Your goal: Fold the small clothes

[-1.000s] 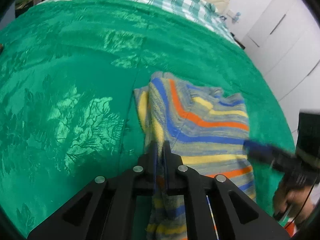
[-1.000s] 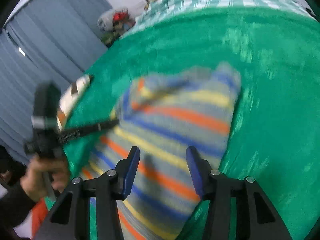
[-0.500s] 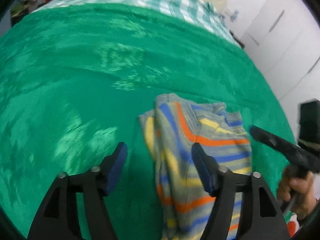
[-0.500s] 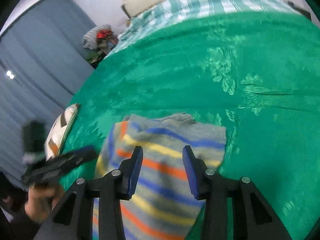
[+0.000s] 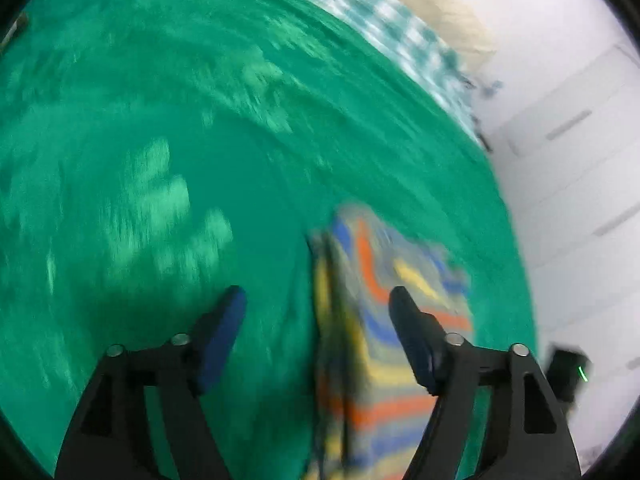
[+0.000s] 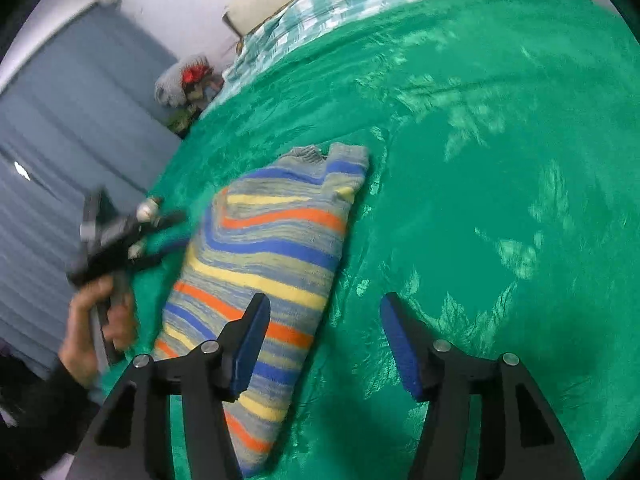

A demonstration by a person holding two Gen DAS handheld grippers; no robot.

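Both tongs have just let go: the left gripper, a second ago clamped on the striped sweater, and the right gripper gape empty above it, folded narrow on the green bedspread, so this fold looks finished.

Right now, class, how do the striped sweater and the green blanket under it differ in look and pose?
The striped sweater carries orange, blue, yellow and grey bands; the green blanket is one colour with a shiny leaf pattern. The sweater is folded into a narrow long shape; the blanket is spread flat across the bed. Both are soft fabric.
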